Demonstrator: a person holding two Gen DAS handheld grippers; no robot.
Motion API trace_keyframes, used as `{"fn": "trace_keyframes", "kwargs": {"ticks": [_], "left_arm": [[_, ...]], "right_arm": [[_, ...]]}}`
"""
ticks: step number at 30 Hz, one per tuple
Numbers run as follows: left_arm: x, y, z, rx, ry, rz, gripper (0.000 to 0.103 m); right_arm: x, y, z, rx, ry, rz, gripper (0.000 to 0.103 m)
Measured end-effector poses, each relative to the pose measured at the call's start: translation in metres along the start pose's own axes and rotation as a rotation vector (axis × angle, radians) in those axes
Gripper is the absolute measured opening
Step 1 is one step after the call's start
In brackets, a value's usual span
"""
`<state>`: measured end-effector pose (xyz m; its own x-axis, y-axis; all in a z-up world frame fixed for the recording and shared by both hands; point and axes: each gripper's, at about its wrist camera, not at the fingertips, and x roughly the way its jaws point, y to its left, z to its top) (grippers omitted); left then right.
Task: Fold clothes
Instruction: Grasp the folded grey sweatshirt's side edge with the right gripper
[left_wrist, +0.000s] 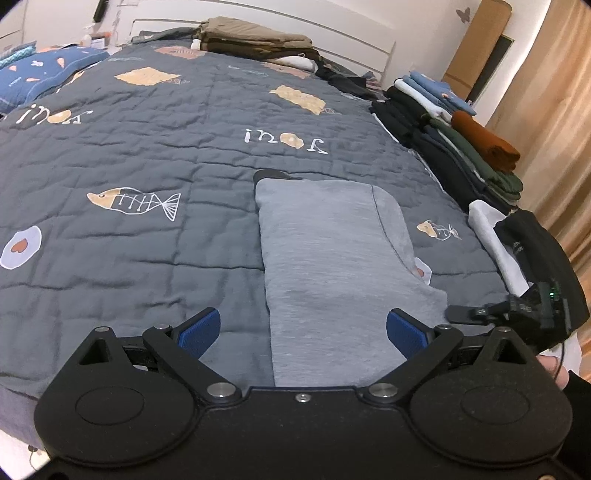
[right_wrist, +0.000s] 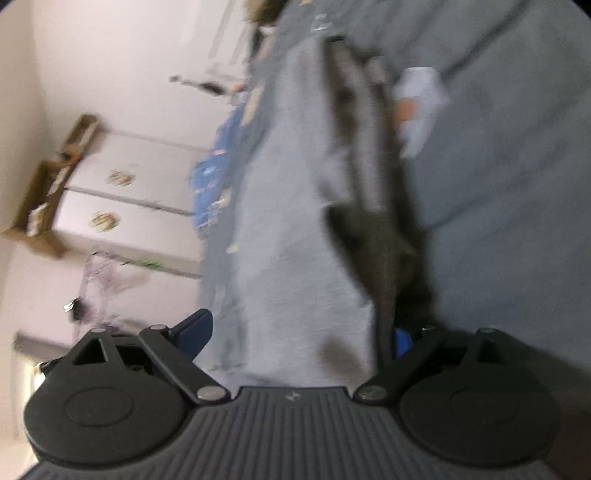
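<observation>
Grey garment (left_wrist: 332, 258): one piece, folded into a long strip, lying flat on the quilt (left_wrist: 147, 166) and running away from the near edge of the bed; a dark edge peeks out at its far end.
Left gripper (left_wrist: 303, 332): jaws spread wide, one blue pad (left_wrist: 199, 332) over bare quilt, the other over the garment's right edge, nothing pinched between them.
Right gripper (right_wrist: 301, 336): view rolled sideways and badly smeared; jaws standing wide, the grey cloth (right_wrist: 295, 221) lying in the gap between them, and the pads do not look pressed on it.
Right gripper in the left view: its black body (left_wrist: 517, 310) sits low at the garment's near right corner, with fingertips of a hand (left_wrist: 554, 365) showing just below.
Folded stacks: two on the bed, one of brown and tan pieces (left_wrist: 255, 40) by the headboard, one of dark, green, blue and rust pieces (left_wrist: 461, 140) along the right edge.
Loose pieces: one white (left_wrist: 495, 243) and one black (left_wrist: 535, 251), lying near the right-hand stack.
Pillow: one blue patterned pillow (left_wrist: 48, 74) at far left.
Quilt prints: two fish skeletons countable, plus tan patches and white lettering.
</observation>
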<state>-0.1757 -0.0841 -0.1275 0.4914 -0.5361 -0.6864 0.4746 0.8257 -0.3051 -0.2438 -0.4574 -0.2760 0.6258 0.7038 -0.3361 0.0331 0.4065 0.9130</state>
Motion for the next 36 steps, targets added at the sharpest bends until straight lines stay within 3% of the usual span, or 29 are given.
{"fn": "trace_keyframes", "kwargs": {"ticks": [3, 7, 14, 15, 16, 19, 20, 26, 36], "left_arm": [[0.001, 0.0, 0.0, 0.002, -0.001, -0.003, 0.097], [0.002, 0.0, -0.001, 0.004, -0.001, -0.006, 0.097], [0.009, -0.001, -0.003, -0.008, 0.009, -0.009, 0.097], [0.009, -0.001, -0.003, -0.008, 0.01, -0.009, 0.097], [0.009, -0.001, -0.003, -0.007, 0.012, -0.009, 0.097], [0.01, -0.002, -0.004, -0.005, 0.015, -0.009, 0.097], [0.01, -0.003, -0.004, -0.006, 0.015, -0.009, 0.097], [0.011, -0.011, -0.007, 0.008, 0.031, -0.017, 0.097], [0.009, -0.035, -0.014, 0.085, 0.081, -0.083, 0.097]], "right_arm": [[0.007, -0.007, 0.005, -0.01, 0.03, -0.106, 0.091], [0.008, -0.018, 0.008, 0.025, 0.011, -0.089, 0.091], [0.023, -0.005, 0.009, -0.008, 0.033, -0.151, 0.094], [0.022, -0.005, 0.008, -0.01, 0.029, -0.159, 0.092], [0.02, -0.006, 0.007, -0.012, 0.024, -0.17, 0.084], [0.012, -0.013, 0.005, 0.011, 0.008, -0.254, 0.025], [0.009, -0.017, 0.004, 0.043, 0.004, -0.247, 0.021], [0.015, -0.005, -0.005, -0.016, -0.023, -0.281, 0.017], [0.014, -0.02, -0.002, 0.03, -0.008, -0.228, 0.017]]}}
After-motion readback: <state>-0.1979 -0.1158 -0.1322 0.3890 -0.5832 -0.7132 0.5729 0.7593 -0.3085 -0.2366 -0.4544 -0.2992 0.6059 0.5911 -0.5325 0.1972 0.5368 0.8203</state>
